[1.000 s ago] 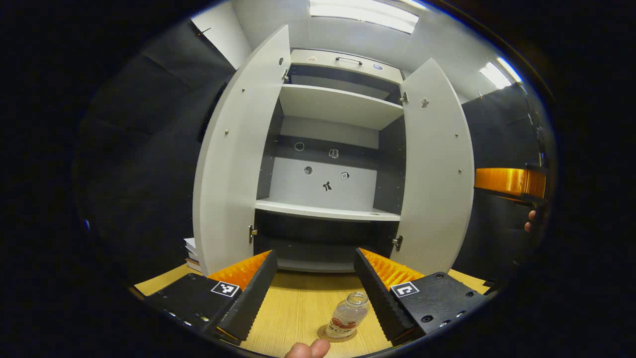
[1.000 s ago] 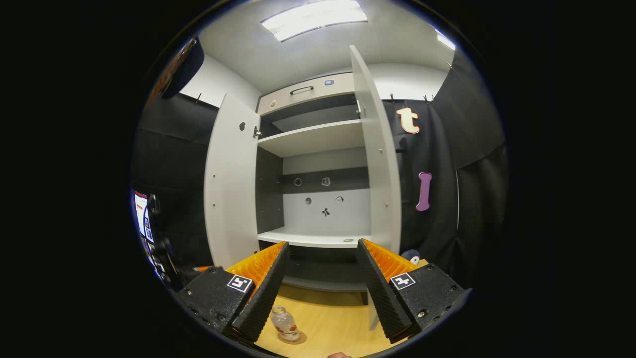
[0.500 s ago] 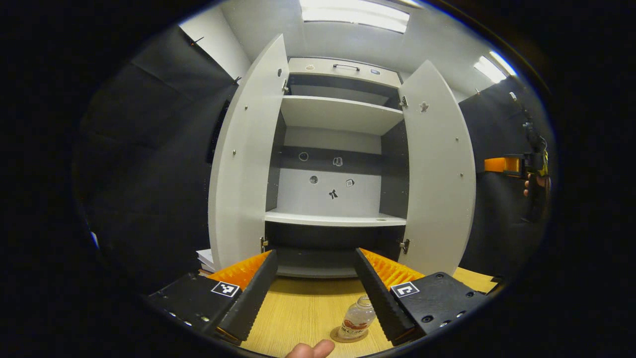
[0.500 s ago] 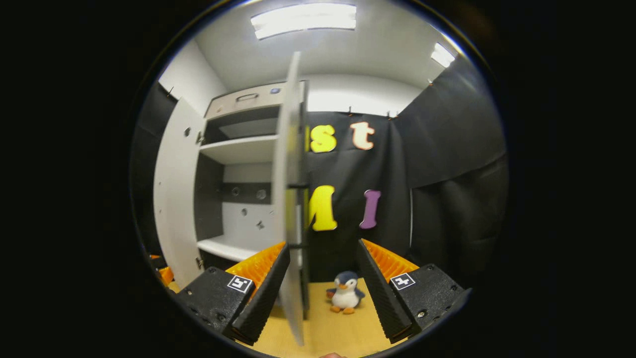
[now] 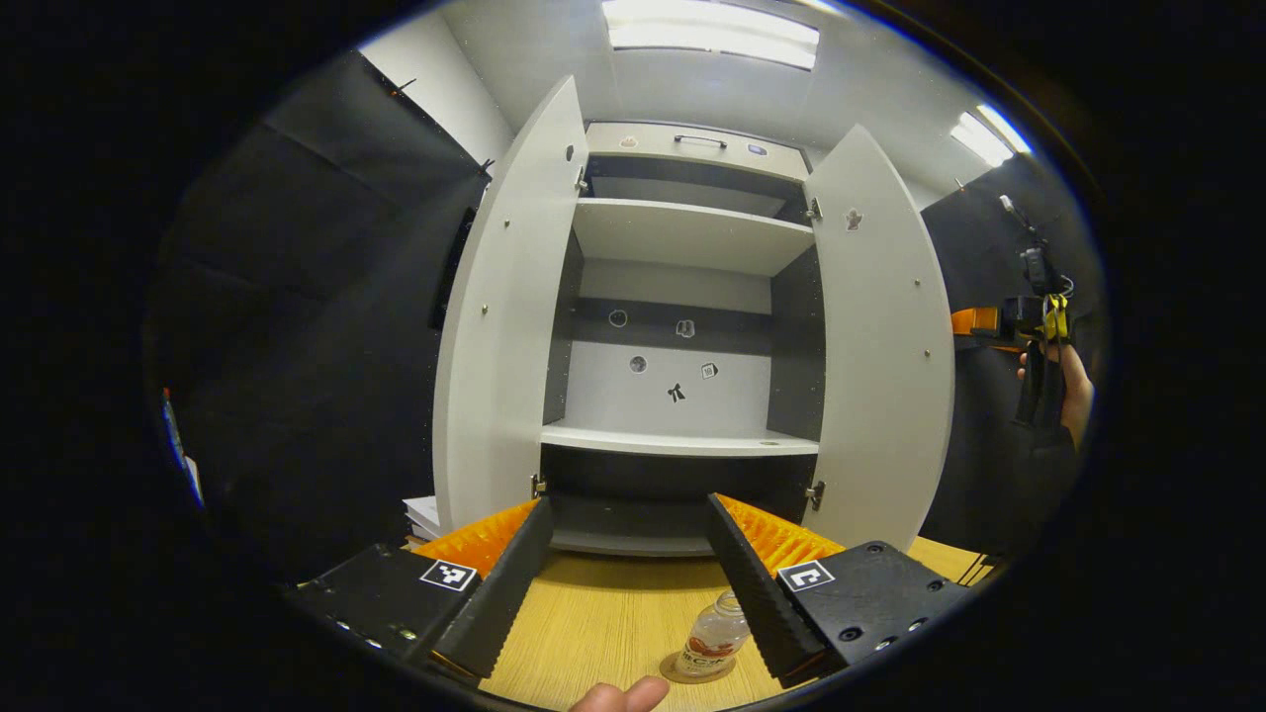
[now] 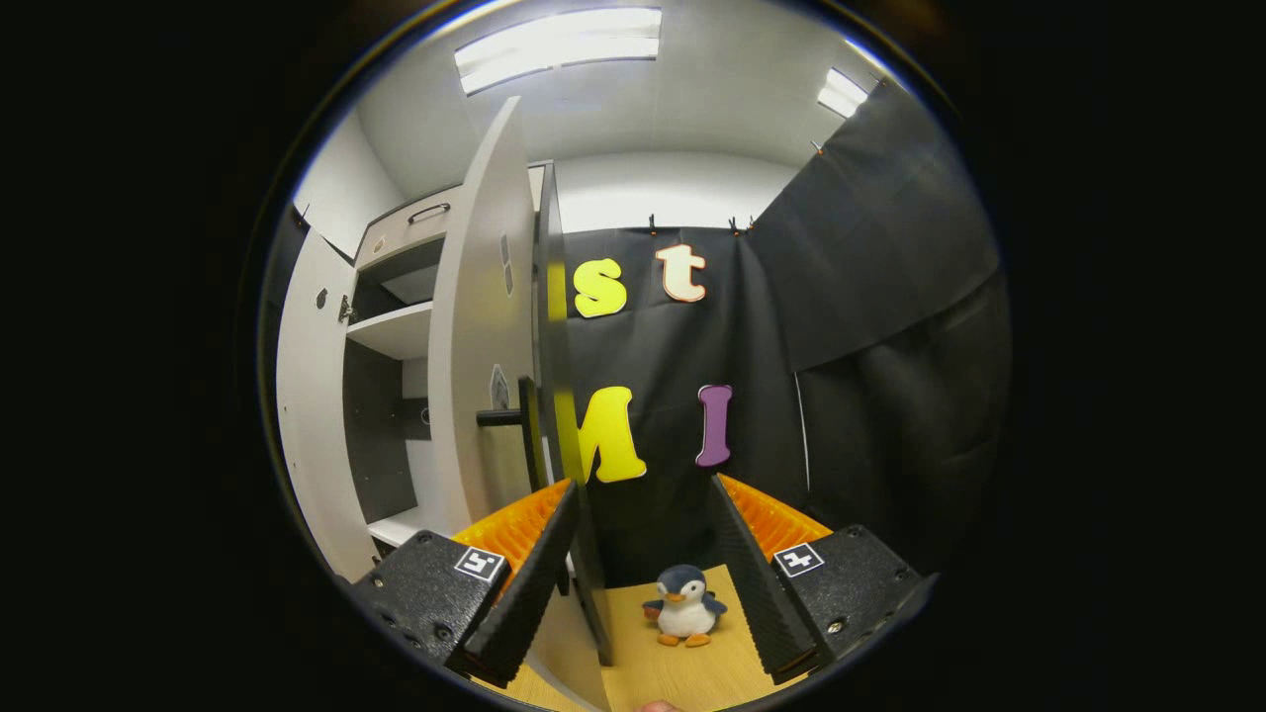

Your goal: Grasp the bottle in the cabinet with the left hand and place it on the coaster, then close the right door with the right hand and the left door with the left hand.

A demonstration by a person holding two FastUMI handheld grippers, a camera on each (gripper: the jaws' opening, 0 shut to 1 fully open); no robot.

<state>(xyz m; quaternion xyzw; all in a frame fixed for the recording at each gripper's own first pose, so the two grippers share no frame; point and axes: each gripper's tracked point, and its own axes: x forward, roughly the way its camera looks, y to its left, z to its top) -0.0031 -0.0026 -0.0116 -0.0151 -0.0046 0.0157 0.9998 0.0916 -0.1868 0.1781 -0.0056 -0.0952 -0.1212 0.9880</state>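
Tongs on the left (image 5: 625,574) stand spread and empty above the desk (image 5: 593,623), drawn back from the bottle (image 5: 714,643), which sits upright on the coaster (image 5: 695,670) just beside the right-hand finger. Right tongs (image 6: 643,564) are likewise spread with nothing between them, pointed along the outer face of the right door (image 6: 485,346), whose edge lies close before the left finger; whether they touch it I cannot tell. Beyond, a toy penguin (image 6: 682,605) stands on the desk. In the left gripper view the cabinet (image 5: 682,326) gapes, its shelves bare, left door (image 5: 504,326) swung wide. By my reckoning the bottle's placing is done; both doors are yet to close, the right one next.
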